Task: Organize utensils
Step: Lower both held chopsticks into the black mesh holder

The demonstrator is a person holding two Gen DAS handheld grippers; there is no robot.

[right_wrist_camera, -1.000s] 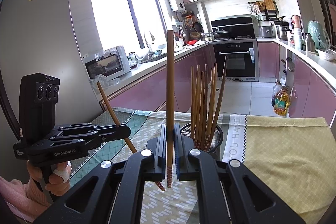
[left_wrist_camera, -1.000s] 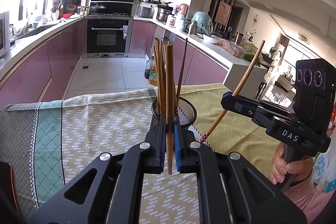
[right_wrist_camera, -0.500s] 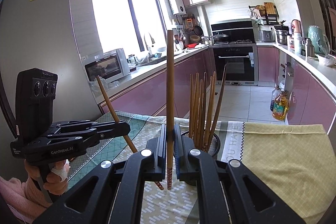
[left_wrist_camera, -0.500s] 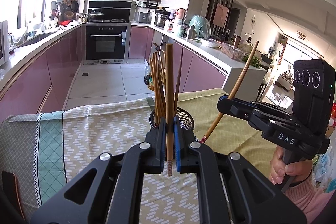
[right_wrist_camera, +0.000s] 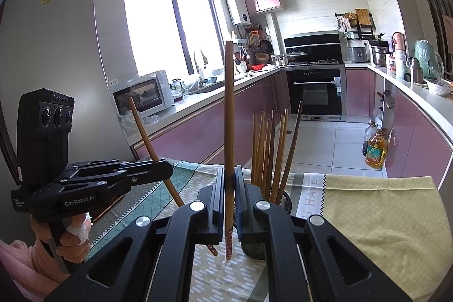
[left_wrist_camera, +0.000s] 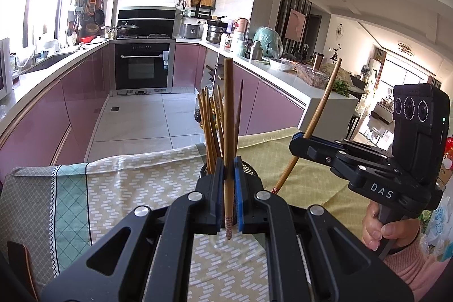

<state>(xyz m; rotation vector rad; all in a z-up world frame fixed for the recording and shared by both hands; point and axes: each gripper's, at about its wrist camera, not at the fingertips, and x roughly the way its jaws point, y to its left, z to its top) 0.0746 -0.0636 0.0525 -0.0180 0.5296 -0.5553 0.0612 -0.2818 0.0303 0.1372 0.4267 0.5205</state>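
Observation:
In the left wrist view my left gripper (left_wrist_camera: 228, 169) is shut on a brown wooden chopstick (left_wrist_camera: 228, 118) that stands upright, patterned tip down. Just behind the fingers sits a black mesh holder (left_wrist_camera: 250, 171) with several chopsticks (left_wrist_camera: 211, 126) standing in it. To the right, my right gripper (left_wrist_camera: 297, 142) is shut on another chopstick (left_wrist_camera: 321, 115), which leans to the right. In the right wrist view that right gripper (right_wrist_camera: 229, 180) clamps its chopstick (right_wrist_camera: 229, 109) upright, with the mesh holder (right_wrist_camera: 284, 201) just right of the fingers. The left gripper (right_wrist_camera: 167, 169) hangs at the left with its slanted chopstick (right_wrist_camera: 145, 135).
A patterned green and yellow tablecloth (right_wrist_camera: 382, 214) covers the table, whose far edge drops to the tiled kitchen floor. Oil bottles (right_wrist_camera: 375, 149) stand on the floor by the pink cabinets. A dark brown flat object (right_wrist_camera: 109, 204) lies on the cloth near the left hand.

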